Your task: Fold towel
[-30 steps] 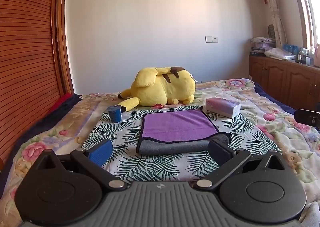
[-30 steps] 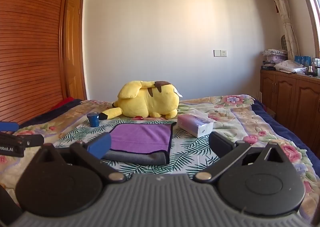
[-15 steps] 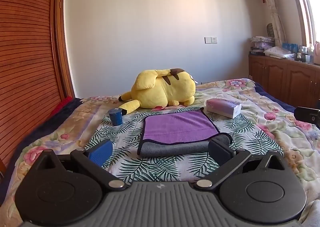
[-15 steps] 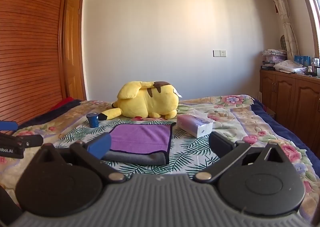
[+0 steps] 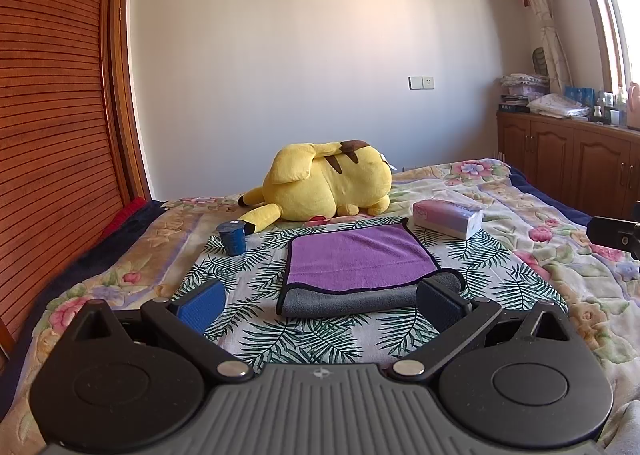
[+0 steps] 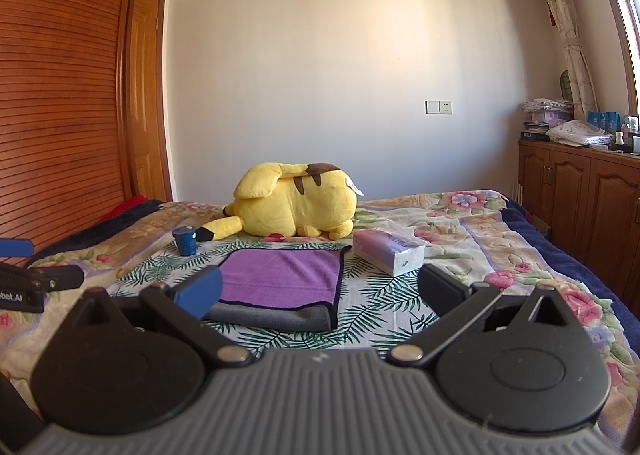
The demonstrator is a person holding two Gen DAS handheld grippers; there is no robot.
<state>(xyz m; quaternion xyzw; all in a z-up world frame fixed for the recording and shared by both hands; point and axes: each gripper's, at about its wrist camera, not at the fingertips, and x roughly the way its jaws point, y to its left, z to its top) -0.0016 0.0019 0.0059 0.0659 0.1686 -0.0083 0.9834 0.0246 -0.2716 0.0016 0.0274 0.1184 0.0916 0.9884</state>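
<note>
A towel (image 5: 356, 259), purple on top and grey below with a dark hem, lies folded flat on the leaf-print cloth on the bed; it also shows in the right wrist view (image 6: 280, 279). My left gripper (image 5: 320, 301) is open and empty, held just short of the towel's near grey fold. My right gripper (image 6: 320, 289) is open and empty, near the towel's front right corner. Part of the left gripper shows at the left edge of the right wrist view (image 6: 36, 279).
A yellow plush toy (image 5: 328, 187) lies behind the towel. A small blue cup (image 5: 232, 238) stands to the towel's left and a tissue pack (image 5: 448, 215) to its right. A wooden wardrobe (image 5: 52, 135) stands on the left, cabinets (image 5: 568, 171) on the right.
Both views have tilted slightly upward and drawn back a little from the towel. The towel and both grippers' openings look unchanged.
</note>
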